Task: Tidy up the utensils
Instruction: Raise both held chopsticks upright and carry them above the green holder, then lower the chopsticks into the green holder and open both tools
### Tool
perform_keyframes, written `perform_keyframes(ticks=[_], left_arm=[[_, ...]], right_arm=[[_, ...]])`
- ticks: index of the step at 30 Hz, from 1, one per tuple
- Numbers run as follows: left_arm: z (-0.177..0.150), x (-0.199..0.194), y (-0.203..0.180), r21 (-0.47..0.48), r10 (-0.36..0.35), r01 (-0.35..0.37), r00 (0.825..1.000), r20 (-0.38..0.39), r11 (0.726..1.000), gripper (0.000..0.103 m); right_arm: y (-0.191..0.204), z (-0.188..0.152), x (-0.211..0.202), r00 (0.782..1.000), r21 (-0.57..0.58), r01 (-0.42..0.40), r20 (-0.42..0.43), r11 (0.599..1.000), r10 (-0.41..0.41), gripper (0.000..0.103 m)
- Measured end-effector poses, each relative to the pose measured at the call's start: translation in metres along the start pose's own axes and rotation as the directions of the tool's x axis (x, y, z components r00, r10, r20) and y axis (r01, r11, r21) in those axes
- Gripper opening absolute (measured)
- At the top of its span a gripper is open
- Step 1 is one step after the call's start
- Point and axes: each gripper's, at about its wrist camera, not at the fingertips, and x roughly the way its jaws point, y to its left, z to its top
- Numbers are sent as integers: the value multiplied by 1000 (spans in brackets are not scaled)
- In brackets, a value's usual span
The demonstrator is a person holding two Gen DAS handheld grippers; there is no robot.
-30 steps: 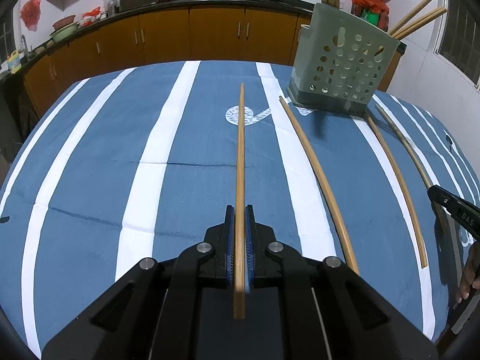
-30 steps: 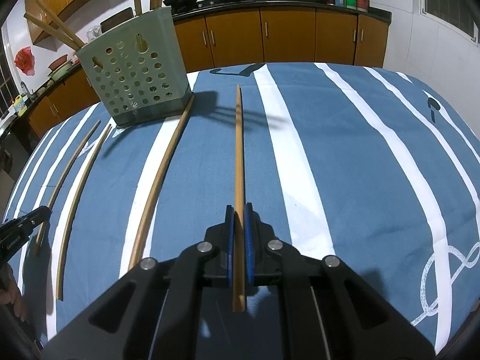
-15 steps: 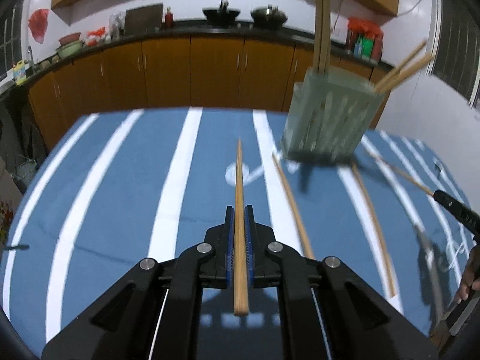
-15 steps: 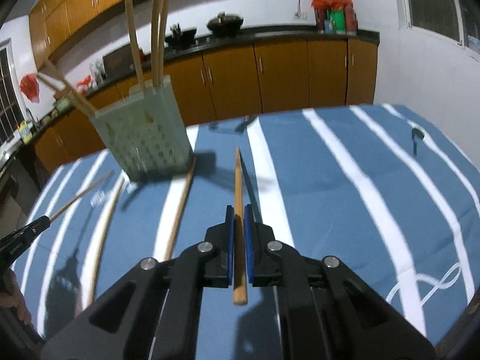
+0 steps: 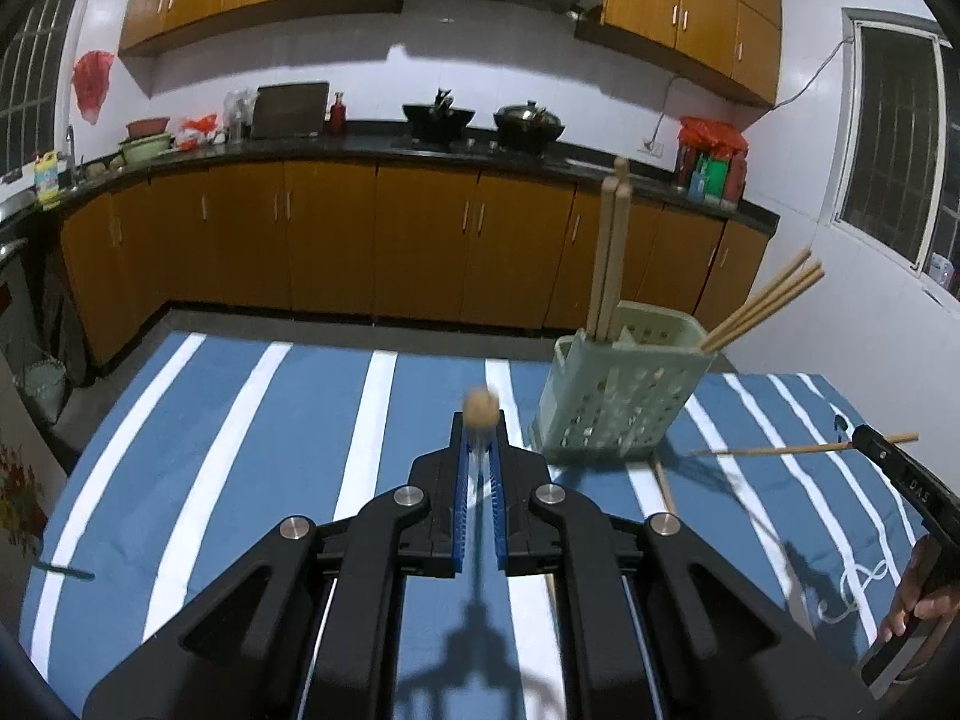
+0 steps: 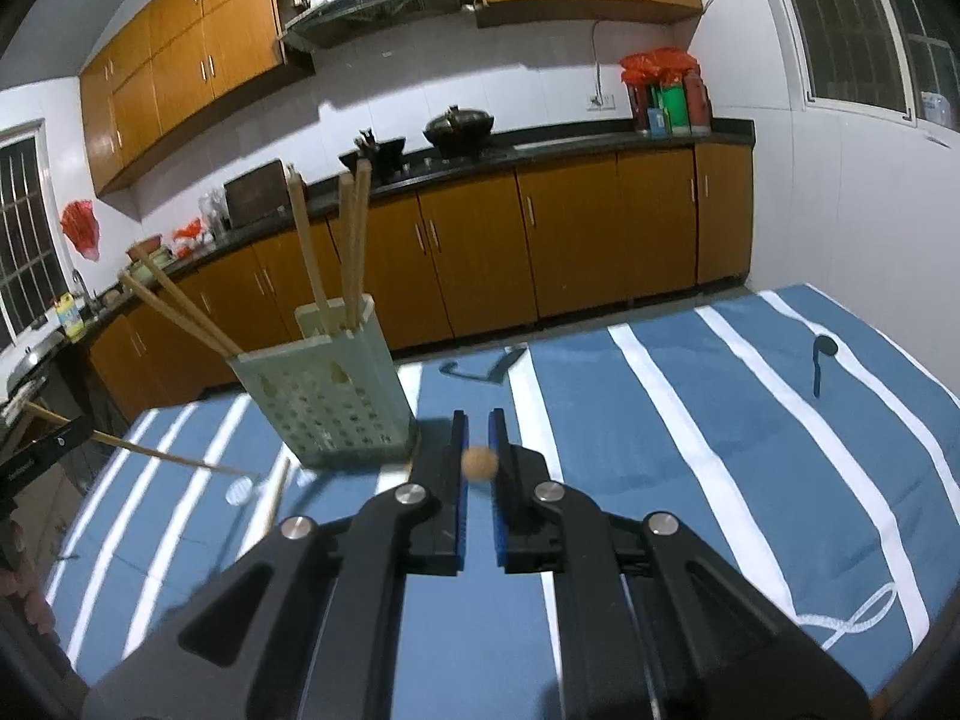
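Both grippers risen, levelled; left gripper and right gripper fingers each clamp chopstick.

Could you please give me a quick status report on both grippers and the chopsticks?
Left gripper and right gripper each shut on a chopstick. Green holder ahead, partly filled. Path clear.

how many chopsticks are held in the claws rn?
2. One chopstick is clamped in the left claw, seen end-on. The other chopstick is clamped in the right claw. Those standing in the holder are not counted.
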Motion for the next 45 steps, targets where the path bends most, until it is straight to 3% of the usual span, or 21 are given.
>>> perform_keyframes(ticks=[7, 14, 17, 21, 24, 28, 35, 40, 45], left_arm=[[34, -25, -16, 32, -63, 60, 994, 90, 998, 7], [70, -44, -43, 69, -118, 106, 974, 195, 992, 7], [86, -48, -53, 70, -130, 116, 960, 249, 991, 7], [107, -45, -63, 57, -133, 122, 941, 310, 991, 7], [115, -36, -69, 45, -120, 111, 931, 345, 993, 7], [116, -13, -74, 37, -111, 105, 934, 341, 994, 7], [100, 26, -75, 24, -115, 113, 957, 268, 993, 7], [91, 30, -71, 16, -123, 123, 964, 234, 992, 9], [94, 19, -69, 11, -124, 125, 958, 257, 992, 31]], right_arm=[[11, 41, -26, 991, 12, -107, 88, 994, 105, 8], [36, 85, -62, 948, -11, -237, 214, 971, 234, 8], [53, 104, -72, 927, -42, -248, 278, 968, 250, 8], [70, 119, -69, 915, -80, -225, 326, 971, 239, 8], [79, 128, -57, 916, -101, -193, 337, 976, 216, 8], [84, 130, -28, 936, -110, -166, 297, 980, 191, 8], [83, 119, 16, 966, -113, -143, 202, 983, 164, 8], [84, 113, 19, 967, -114, -143, 194, 983, 163, 14], [81, 112, 3, 961, -105, -143, 225, 984, 164, 20]])
